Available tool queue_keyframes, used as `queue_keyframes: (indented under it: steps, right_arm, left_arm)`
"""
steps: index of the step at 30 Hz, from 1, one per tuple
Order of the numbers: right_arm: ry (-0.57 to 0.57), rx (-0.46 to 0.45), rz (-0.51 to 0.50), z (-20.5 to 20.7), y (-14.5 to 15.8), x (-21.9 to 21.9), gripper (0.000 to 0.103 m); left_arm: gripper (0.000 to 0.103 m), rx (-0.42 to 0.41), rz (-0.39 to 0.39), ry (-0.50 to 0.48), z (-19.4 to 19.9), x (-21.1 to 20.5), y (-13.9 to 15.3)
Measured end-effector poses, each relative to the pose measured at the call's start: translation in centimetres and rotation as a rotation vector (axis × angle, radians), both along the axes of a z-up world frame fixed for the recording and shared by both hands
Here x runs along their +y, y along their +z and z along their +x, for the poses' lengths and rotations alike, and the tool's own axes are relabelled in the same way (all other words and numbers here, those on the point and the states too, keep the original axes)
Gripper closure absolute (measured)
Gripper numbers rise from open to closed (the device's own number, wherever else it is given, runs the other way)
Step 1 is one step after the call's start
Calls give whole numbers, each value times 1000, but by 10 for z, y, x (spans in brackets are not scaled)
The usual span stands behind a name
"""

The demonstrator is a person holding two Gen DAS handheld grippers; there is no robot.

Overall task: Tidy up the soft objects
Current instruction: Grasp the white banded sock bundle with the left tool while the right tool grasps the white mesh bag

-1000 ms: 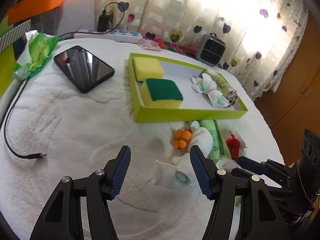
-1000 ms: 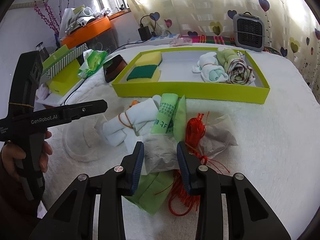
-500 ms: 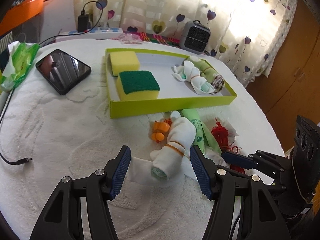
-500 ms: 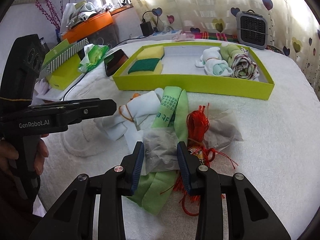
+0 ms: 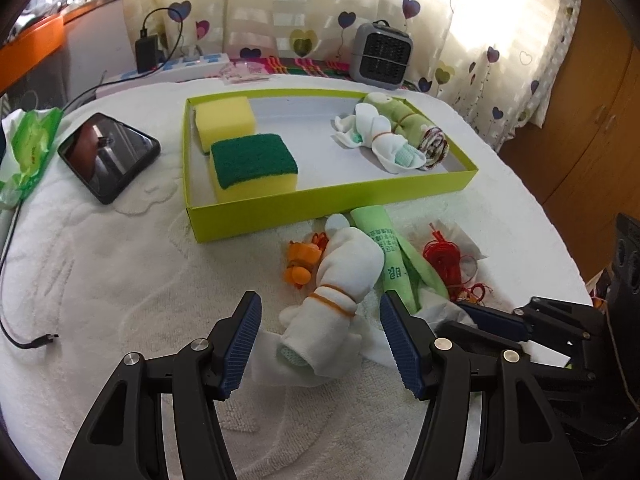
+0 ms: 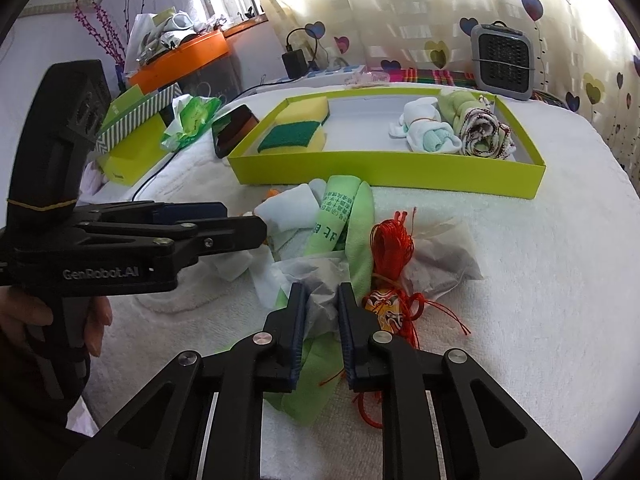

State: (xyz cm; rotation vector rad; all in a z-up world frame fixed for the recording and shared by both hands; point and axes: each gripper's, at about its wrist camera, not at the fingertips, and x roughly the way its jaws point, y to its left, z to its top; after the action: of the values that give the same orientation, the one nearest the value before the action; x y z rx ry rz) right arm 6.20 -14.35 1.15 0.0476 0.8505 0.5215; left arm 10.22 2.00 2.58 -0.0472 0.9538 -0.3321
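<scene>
A small heap of soft things lay on a white towel just in front of the near wall of a lime-green tray. In the heap were a rolled white sock bundle tied with an orange band, a green roll with printed writing, a green cloth, crumpled grey-white tissue paper, a skein of red cord with a small painted-mask charm, and an orange toy at the left edge.

The left gripper stood wide, its blue pads either side of the near end of the sock bundle without touching it. The right gripper was closing to a narrow gap, and the tissue paper was pinched between its pads, with the green cloth running underneath and the red cord just to its right.

Inside the tray, two yellow sponges sat at the left end, the nearer one with its green scouring side up. At the right end lay another white sock bundle, touching a green roll and a rolled cloth with a dark checked edge.

Left of the tray lay a black phone, then a green wipes packet at the towel's edge, and a loose black cable. Beyond the tray stood a small grey heater against a curtain printed with hearts. In the right wrist view, a hand held the handle of the left gripper.
</scene>
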Motion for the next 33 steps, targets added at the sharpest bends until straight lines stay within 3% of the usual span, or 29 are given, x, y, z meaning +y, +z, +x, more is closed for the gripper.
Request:
queue_keyframes:
  steps: [5,8,16,20,33]
  right_arm:
    - [-10,-10,37,-3,2,-6,86]
    - [-17,-10,54,-4,3,-9,86]
    - [-20,-15,81,-4,4,-14,86]
    - [-23,-15,88,-5,4,-16,86]
    - [-27,-25,99,-8,5,-18,86]
  left_arm:
    - [42,-7,32,-4,2,-6,-2]
    - [48,3,44,-2,4,-9,-4]
    - [57,5,40,1,5,-10,-4]
    - [66,1,39,-5,5,-12,-5]
    - [74,-10,23,8,-2,-11,-2]
